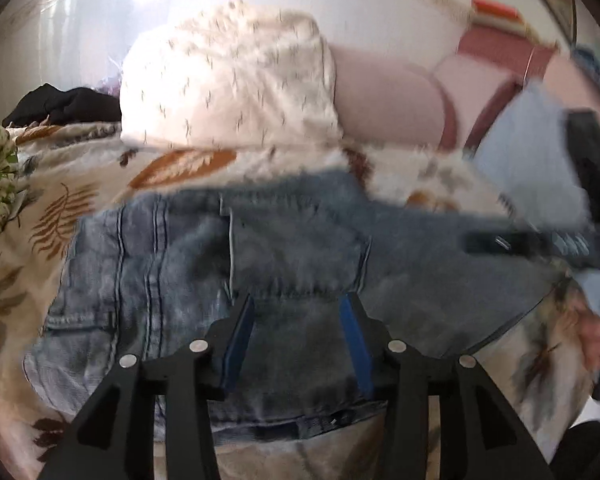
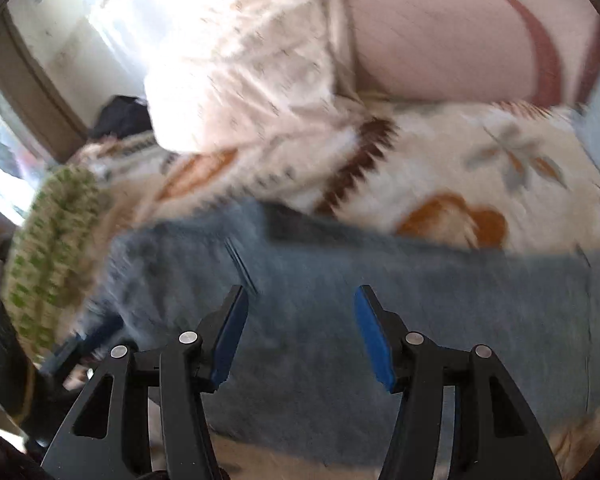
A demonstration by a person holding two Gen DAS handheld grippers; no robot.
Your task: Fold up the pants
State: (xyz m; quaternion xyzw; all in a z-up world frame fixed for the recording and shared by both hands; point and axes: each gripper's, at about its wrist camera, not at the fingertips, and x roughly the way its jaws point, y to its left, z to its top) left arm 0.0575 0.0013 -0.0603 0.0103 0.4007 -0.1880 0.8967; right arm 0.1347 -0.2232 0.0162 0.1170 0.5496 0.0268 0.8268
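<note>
The faded blue denim pants (image 1: 228, 280) lay spread across the leaf-patterned cream bed blanket (image 1: 60, 208). Both the left hand-held gripper (image 1: 298, 308) and right hand-held gripper (image 2: 300, 304) hung over the denim, jaws parted and empty. A neat fold probably needed matched grips on an edge.

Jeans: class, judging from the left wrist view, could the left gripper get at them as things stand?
Probably yes. The left gripper has its jaws apart right over the jeans, which lie flat on the blanket, with nothing between them.
</note>
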